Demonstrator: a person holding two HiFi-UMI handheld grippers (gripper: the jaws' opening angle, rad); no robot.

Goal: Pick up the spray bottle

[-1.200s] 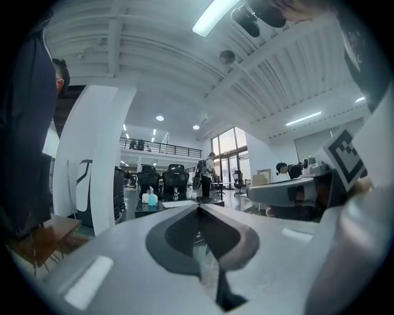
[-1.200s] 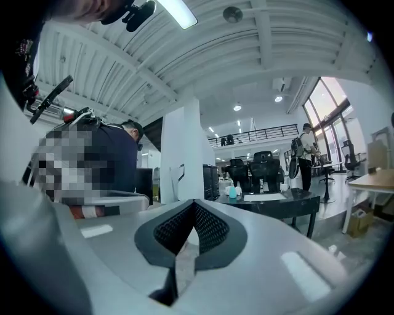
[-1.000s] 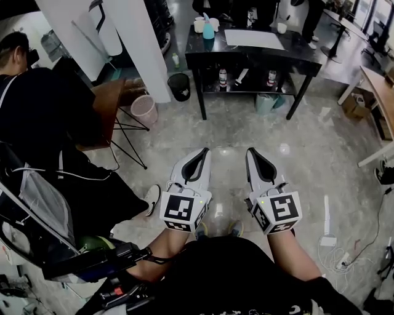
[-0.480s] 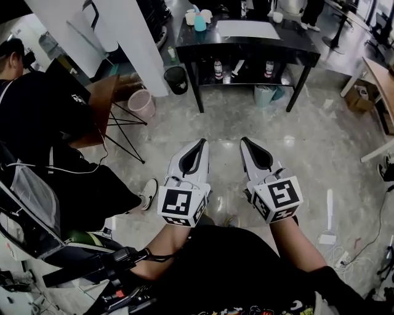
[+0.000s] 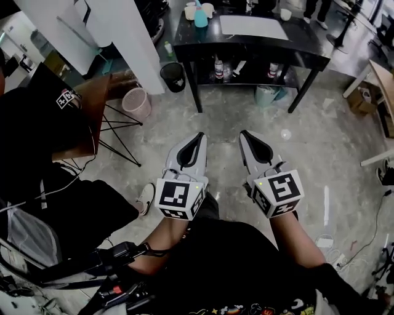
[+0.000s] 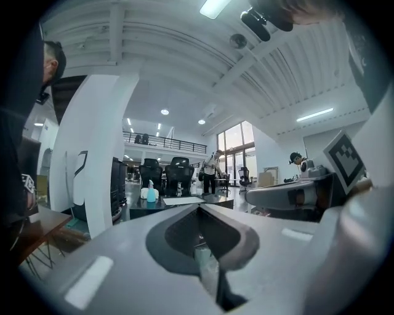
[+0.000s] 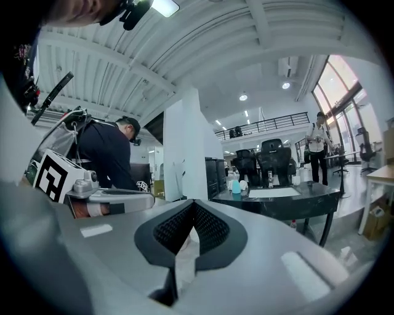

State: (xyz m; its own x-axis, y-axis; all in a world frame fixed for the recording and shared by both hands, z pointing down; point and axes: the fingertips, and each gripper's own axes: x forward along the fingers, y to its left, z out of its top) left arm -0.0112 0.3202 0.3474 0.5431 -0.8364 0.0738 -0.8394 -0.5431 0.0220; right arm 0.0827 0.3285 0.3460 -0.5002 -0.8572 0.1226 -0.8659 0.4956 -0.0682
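From the head view we see the left gripper (image 5: 197, 137) and the right gripper (image 5: 244, 135) side by side in the lower middle of the frame, held over a grey floor (image 5: 295, 154). The same view shows a pink basket (image 5: 136, 102) and a black bin (image 5: 172, 76) at the upper left, which neither gripper view shows. The gripper views give us what the head view cuts off: a ribbed ceiling with lights, tall windows (image 7: 335, 92) at the right, and office chairs (image 6: 165, 174) behind the table. In its own view the left gripper (image 6: 199, 209) has its jaws pressed together with nothing between them. In its own view the right gripper (image 7: 193, 205) is likewise clenched on nothing. The spray bottle (image 5: 201, 16) stands at the top of the head view on the far left corner of a black table (image 5: 258, 53), just beside white cups (image 5: 190, 11) and well apart from both grippers. It is pale teal with a white nozzle. It appears small and upright in the left gripper view (image 6: 151, 193) and the right gripper view (image 7: 236, 186).
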